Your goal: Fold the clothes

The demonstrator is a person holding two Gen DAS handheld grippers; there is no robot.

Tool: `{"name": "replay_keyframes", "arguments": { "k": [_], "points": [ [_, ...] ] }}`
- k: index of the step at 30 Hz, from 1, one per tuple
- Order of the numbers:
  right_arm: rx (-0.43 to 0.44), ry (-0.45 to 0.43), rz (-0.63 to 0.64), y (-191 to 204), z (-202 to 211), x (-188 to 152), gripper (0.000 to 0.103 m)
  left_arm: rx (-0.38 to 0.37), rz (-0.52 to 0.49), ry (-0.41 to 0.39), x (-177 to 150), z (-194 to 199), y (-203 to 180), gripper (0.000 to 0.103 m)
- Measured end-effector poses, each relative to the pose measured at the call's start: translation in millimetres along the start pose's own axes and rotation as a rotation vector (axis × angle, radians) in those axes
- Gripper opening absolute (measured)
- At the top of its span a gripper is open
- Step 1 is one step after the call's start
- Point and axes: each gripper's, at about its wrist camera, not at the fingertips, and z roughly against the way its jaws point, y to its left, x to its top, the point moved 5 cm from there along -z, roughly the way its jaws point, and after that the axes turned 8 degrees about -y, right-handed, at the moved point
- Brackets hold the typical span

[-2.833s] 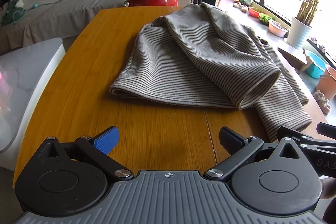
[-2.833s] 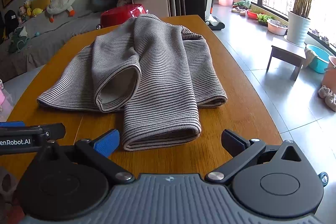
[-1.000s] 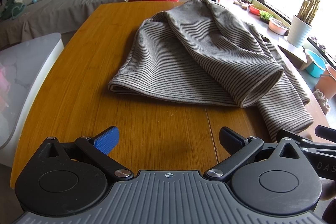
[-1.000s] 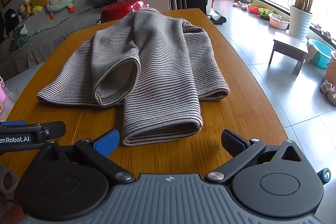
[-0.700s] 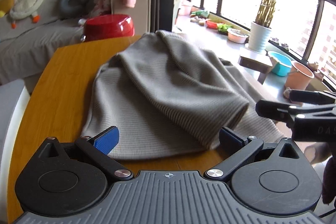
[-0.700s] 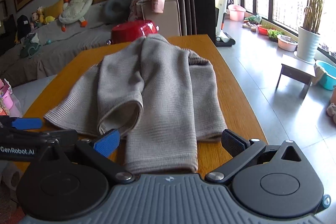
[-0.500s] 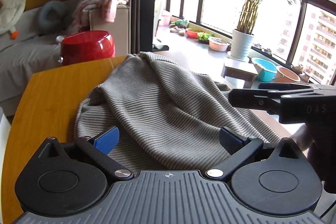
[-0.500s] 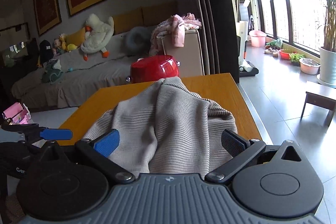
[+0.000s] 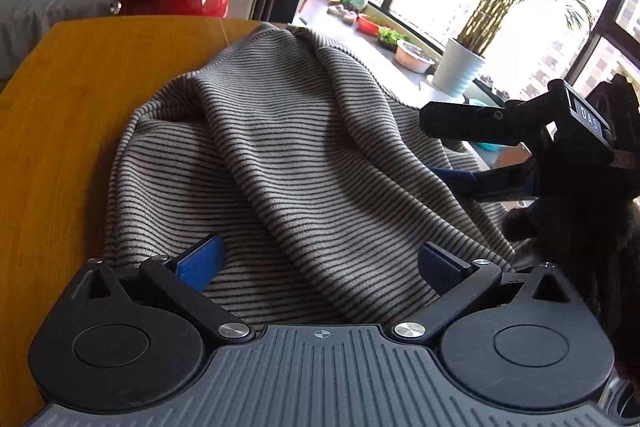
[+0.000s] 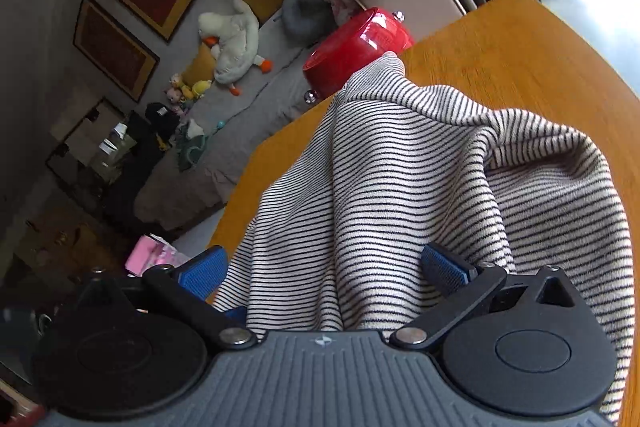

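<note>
Striped sweater (image 9: 304,163), wooden table (image 9: 60,107), spread fingers (image 9: 200,261)

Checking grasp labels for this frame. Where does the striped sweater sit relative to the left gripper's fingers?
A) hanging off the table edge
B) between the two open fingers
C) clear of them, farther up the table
B: in the left wrist view the striped sweater fills the gap of the left gripper, whose jaws stand wide apart.

We see a grey-beige sweater (image 9: 304,155) with thin dark horizontal stripes lying bunched on the wooden surface (image 9: 60,99), its near part draped in loose, overlapping folds. One long fold runs diagonally across the body toward the near edge. From the right wrist view, the same knit (image 10: 400,187) rises in a rumpled mound, its far corner reaching toward the surface's far edge.
</note>
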Motion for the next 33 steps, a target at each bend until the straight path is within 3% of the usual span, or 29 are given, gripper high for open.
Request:
{"name": "replay_keyframes", "arguments": {
  "k": [2, 4, 6, 8, 10, 12, 13, 15, 16, 17, 19, 21, 25, 26, 27, 29, 33],
  "points": [
    [0.029, 0.062, 0.001, 5.4, 12.8, -15.0, 0.103, -0.02, -0.066, 0.064, -12.1, 13.6, -13.1, 0.103],
    [0.04, 0.128, 0.036, 15.6, 24.0, -31.0, 0.103, -0.09, -0.126, 0.094, -12.8, 24.7, -22.2, 0.103],
    [0.038, 0.194, 0.069, 28.1, 29.9, -42.5, 0.103, -0.067, -0.176, 0.014, 6.9, 34.0, -22.4, 0.103],
    [0.022, 0.228, 0.102, 41.5, 35.3, -45.8, 0.103, 0.005, -0.227, -0.101, 38.5, 36.6, -14.5, 0.103],
    [-0.019, 0.16, 0.175, 58.6, 42.9, -27.6, 0.103, 0.077, -0.266, -0.187, 72.3, 30.8, -5.1, 0.103],
    [-0.08, 0.021, 0.35, 78.9, 49.3, 3.6, 0.1, 0.134, -0.306, -0.188, 94.0, 4.1, 4.4, 0.103],
    [-0.14, -0.031, 0.451, 87.4, 46.6, 17.9, 0.093, 0.158, -0.325, -0.17, 100.7, -12.6, 7.5, 0.1],
    [-0.254, -0.069, 0.619, 96.0, 29.0, 36.9, 0.075, 0.186, -0.346, -0.127, 106.9, -42.0, 13.6, 0.089],
    [-0.301, -0.064, 0.677, 97.5, 16.4, 41.5, 0.058, 0.184, -0.344, -0.099, 104.4, -53.6, 16.3, 0.079],
    [-0.344, -0.049, 0.72, 97.7, 2.0, 43.6, 0.051, 0.181, -0.341, -0.071, 101.9, -65.2, 19.1, 0.079],
    [-0.354, 0.001, 0.705, 92.9, -21.1, 42.2, 0.051, 0.177, -0.336, -0.015, 96.9, -88.3, 24.6, 0.078],
    [-0.34, 0.029, 0.652, 86.8, -39.6, 37.8, 0.051, 0.156, -0.33, -0.025, 89.6, -87.8, 29.3, 0.072],
    [-0.378, 0.067, 0.631, 66.7, -75.7, 22.7, 0.063, 0.154, -0.376, -0.072, 88.7, -74.9, 32.4, 0.037],
    [-0.362, 0.081, 0.619, 63.7, -79.6, 21.2, 0.052, 0.174, -0.386, -0.092, 92.1, -68.3, 34.3, 0.02],
    [-0.331, 0.092, 0.6, 62.5, -80.6, 21.3, 0.042, 0.197, -0.393, -0.114, 96.0, -61.3, 36.5, 0.012],
    [-0.285, 0.083, 0.586, 66.4, -77.3, 25.7, 0.018, 0.256, -0.382, -0.168, 108.0, -45.5, 50.1, 0.008],
    [-0.229, -0.099, 0.59, 87.9, -25.8, 65.3, 0.014, 0.45, -0.331, -0.241, 132.9, -27.8, 95.1, 0.005]
  ]
}}
